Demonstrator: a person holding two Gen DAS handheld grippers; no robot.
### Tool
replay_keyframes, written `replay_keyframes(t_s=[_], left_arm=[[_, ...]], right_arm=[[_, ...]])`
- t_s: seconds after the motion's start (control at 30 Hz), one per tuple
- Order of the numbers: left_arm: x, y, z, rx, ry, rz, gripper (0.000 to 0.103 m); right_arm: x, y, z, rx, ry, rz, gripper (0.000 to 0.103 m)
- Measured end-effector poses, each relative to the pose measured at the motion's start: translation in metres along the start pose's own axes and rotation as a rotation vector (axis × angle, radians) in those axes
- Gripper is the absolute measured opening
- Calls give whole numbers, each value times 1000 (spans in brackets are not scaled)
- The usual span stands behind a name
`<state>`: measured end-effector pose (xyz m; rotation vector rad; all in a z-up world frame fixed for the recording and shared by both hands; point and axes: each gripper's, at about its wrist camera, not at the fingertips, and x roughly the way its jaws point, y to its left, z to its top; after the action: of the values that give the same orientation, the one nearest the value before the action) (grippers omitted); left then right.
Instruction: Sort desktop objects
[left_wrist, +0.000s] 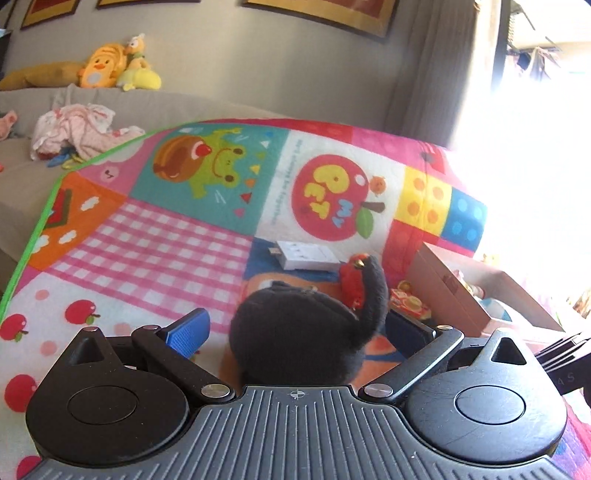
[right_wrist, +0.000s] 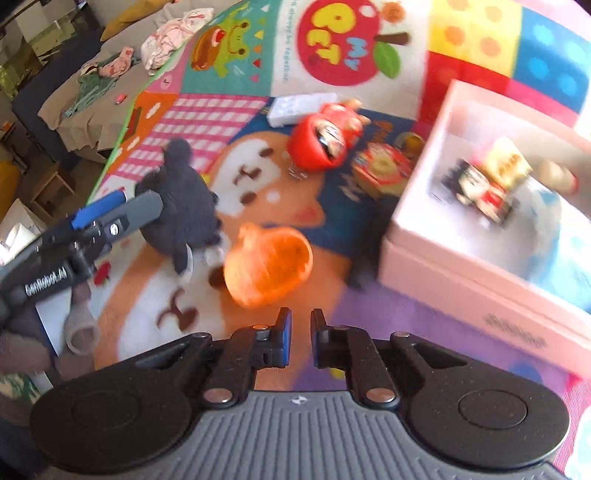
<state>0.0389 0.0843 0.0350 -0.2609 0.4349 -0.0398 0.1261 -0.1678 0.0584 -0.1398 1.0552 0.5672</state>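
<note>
While the left gripper (left_wrist: 295, 328) fingers stand spread around the black plush toy (left_wrist: 299, 332), no contact shows. The right gripper (right_wrist: 300, 325) fingers are closed, empty, above the patterned mat (right_wrist: 388, 306).

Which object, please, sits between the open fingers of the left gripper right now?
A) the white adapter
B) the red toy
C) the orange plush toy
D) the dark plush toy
D: in the left wrist view the dark plush toy fills the gap of the left gripper.

The play mat (left_wrist: 155, 240) is a patchwork edged in green: pink-and-white gingham, red apples on white, a green frog on teal, yellow and blue dotted squares. On it lie a black plush toy (left_wrist: 295, 332), an orange plush (right_wrist: 267, 267), a red daruma doll (right_wrist: 321, 142), a white adapter (left_wrist: 308, 255) and a pale pink box (right_wrist: 480, 266).
</note>
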Motion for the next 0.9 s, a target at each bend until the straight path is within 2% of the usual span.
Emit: replay_keyframes(t_s=[0.07, 0.13, 0.2, 0.27, 0.37, 0.5, 0.63, 0.77, 0.8, 0.83, 0.9], left_arm=[[2, -10, -2, 33, 13, -10, 103], [3, -20, -4, 67, 21, -12, 103], [1, -30, -5, 100, 10, 0, 103], [-2, -38, -4, 119, -9, 13, 103], [-6, -45, 1, 116, -37, 36, 103], [-12, -49, 8, 108, -54, 46, 103], [-18, -48, 7, 112, -61, 34, 103], [-22, -41, 4, 104, -66, 35, 103], [-22, -39, 4, 100, -63, 36, 103], [-23, -36, 3, 95, -60, 36, 103], [-24, -33, 2, 90, -56, 34, 103]], right_arm=[[-10, -8, -18, -30, -50, -90, 11], [-18, -12, -31, -62, -99, -128, 11], [-26, -14, -40, -89, -147, -156, 16], [-28, -13, -44, -118, -203, -181, 28], [-22, -6, -41, -117, -260, -186, 36], [-4, 13, -31, -67, -289, -154, 37], [20, 27, -20, -13, -307, -234, 36], [33, 35, -14, -12, -306, -308, 31], [34, 37, -14, -21, -308, -320, 27], [35, 38, -13, -31, -308, -329, 18], [34, 36, -14, -35, -303, -325, 18]])
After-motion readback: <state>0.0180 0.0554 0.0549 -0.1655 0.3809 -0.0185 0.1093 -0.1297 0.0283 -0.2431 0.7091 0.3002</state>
